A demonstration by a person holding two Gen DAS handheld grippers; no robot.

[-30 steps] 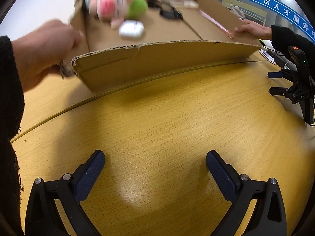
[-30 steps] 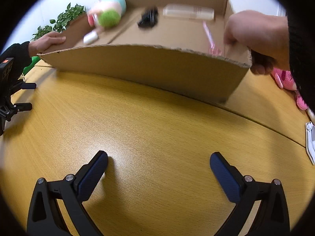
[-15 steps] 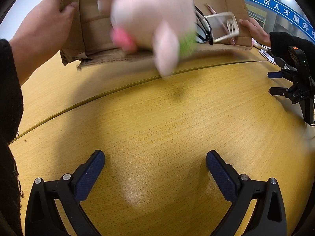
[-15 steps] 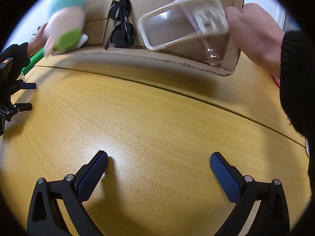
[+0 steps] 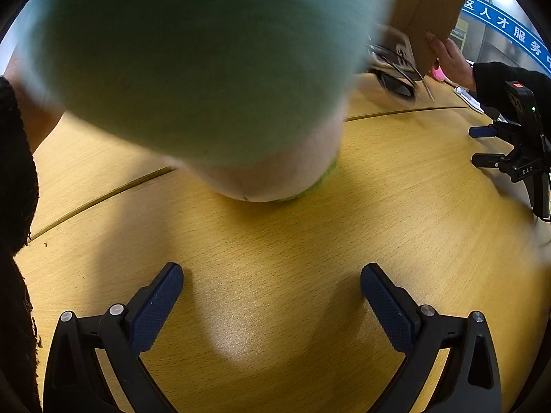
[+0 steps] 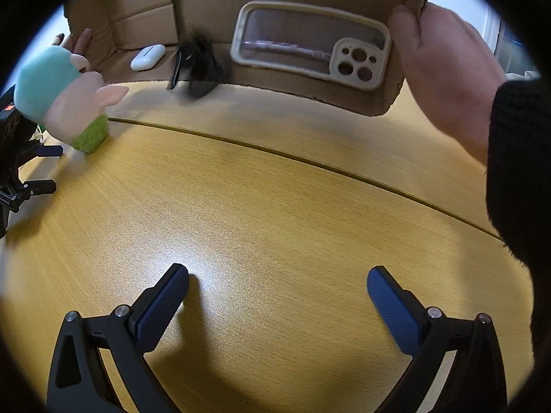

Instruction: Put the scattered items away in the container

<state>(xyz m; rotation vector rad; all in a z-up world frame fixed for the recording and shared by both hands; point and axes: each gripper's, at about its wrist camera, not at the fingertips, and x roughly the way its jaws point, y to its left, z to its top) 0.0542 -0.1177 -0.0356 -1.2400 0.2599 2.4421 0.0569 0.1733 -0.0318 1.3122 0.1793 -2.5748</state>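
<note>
Scattered items lie ahead of my tongs: my right gripper (image 6: 277, 296) and left gripper (image 5: 272, 292) both rest spread and empty over the wooden table (image 6: 275, 213); beyond, the plush toy (image 6: 65, 99) tumbles onto the tabletop at my left; farther off, sunglasses (image 6: 198, 69), a white earbud case (image 6: 148, 56) and a clear phone case (image 6: 310, 43) spill from the tipped cardboard box (image 6: 144, 7) held by bare hands (image 6: 444, 69); I judge waiting until everything settles wisest, then pinching the soft toy first.
</note>
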